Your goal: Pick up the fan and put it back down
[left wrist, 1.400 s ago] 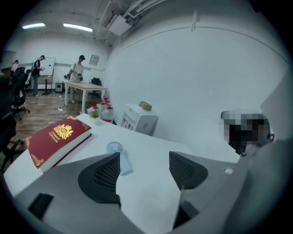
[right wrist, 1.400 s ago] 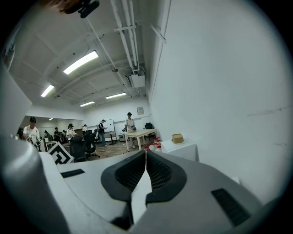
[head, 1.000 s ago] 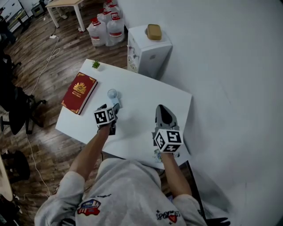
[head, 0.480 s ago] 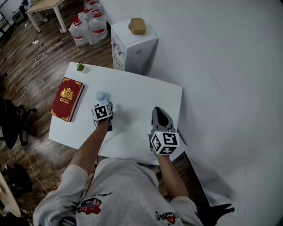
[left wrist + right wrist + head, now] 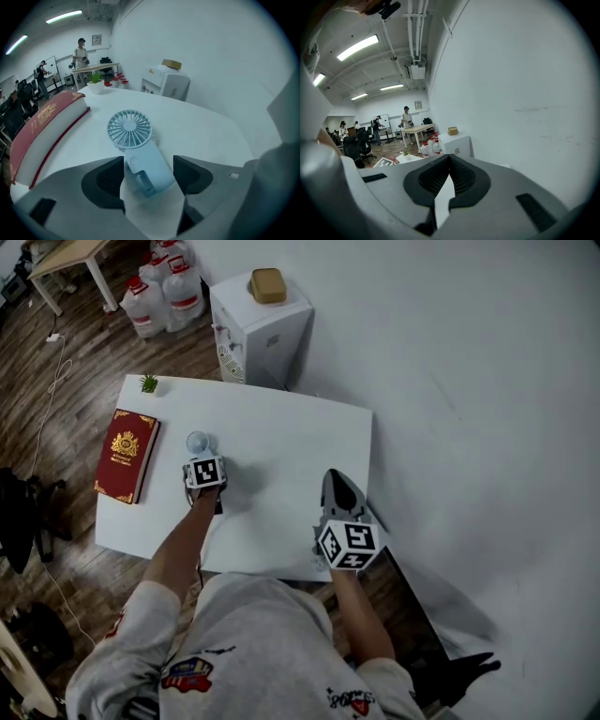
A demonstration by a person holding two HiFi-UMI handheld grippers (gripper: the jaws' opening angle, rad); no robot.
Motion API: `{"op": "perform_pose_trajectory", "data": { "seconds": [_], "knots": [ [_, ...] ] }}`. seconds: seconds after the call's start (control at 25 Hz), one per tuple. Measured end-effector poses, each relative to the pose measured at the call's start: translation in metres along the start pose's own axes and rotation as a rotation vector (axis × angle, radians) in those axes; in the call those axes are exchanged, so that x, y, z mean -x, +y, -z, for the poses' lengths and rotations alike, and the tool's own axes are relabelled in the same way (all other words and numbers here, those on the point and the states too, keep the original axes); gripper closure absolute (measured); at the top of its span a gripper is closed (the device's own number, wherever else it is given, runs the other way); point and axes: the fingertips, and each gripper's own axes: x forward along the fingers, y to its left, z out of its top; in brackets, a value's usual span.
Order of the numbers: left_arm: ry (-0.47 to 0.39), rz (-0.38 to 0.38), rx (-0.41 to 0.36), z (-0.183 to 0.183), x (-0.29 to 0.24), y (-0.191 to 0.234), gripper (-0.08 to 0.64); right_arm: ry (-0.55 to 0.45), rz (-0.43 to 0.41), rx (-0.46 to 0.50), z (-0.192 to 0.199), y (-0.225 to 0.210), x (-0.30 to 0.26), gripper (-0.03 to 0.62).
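Fan (image 5: 139, 157): pale blue, handheld, laid flat on the white table (image 5: 281, 427); its handle is found between the fingers, its round head just beyond their tips.
Left gripper (image 5: 149, 174): jaws spread wide, nothing clamped; the handle is straddled, nearer the left finger, probably so it can be closed on squarely.
Right gripper (image 5: 447, 180): jaws pressed together, empty, held aside, apparently not needed.
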Motion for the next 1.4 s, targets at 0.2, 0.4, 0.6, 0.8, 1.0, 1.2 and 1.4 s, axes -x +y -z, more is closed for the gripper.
{"op": "perform_pose_trajectory", "data": {
  "seconds": [0.2,0.4,0.6,0.8,1.0,1.2,1.4],
  "knots": [
    [-0.075,-0.002,-0.095,-0.014,0.003,0.007,0.258,0.009,0.002,-0.005,0.004,-0.001,0.001,0.601],
    [-0.108,-0.006,-0.133,-0.020,0.009,0.022,0.302,0.006,-0.012,-0.012,0.005,0.005,0.001,0.601],
    [0.106,0.032,-0.063,0.031,0.015,0.030,0.333,0.002,-0.022,-0.007,0.003,0.010,0.004,0.601],
    [0.013,0.056,-0.115,0.022,0.025,0.033,0.347,0.001,-0.041,-0.006,0.001,0.014,0.009,0.601],
    [-0.041,0.081,-0.117,0.020,0.043,0.029,0.350,-0.006,-0.067,-0.002,-0.003,0.024,0.012,0.601],
    [-0.135,0.108,-0.161,0.005,0.070,0.020,0.350,-0.012,-0.101,0.011,-0.010,0.038,0.012,0.601],
    [-0.216,0.110,-0.163,-0.007,0.092,0.022,0.350,-0.020,-0.139,0.024,-0.012,0.051,0.006,0.601]
  ]
}}
